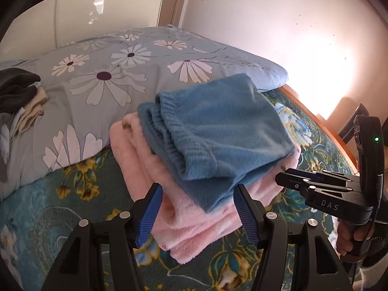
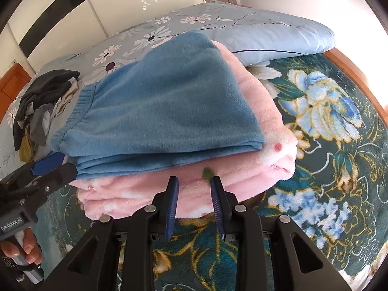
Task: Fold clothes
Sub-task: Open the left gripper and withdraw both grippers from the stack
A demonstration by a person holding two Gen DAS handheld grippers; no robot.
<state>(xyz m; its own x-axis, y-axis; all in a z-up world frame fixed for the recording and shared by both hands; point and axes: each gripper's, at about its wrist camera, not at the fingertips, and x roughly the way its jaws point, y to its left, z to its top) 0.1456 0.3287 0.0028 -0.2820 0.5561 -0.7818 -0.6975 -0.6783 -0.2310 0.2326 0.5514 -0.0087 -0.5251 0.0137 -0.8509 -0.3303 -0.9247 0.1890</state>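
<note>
Left wrist view: left gripper (image 1: 197,214) and right gripper (image 2: 194,202) are hovering, jaws open, empty; square blue pants (image 2: 157,111) on pink stack (image 2: 266,111).

I'm working in a home bedroom. A bed (image 2: 339,145) fills most of the frame, spread with a dark green floral blanket (image 1: 60,218) and edged by a wooden frame (image 1: 322,123) at the right. A daisy-print quilt (image 1: 116,72) lies across the middle, glossy wardrobe doors (image 2: 116,7) at upper left, loose clothes (image 2: 41,106) heaped at left.
</note>
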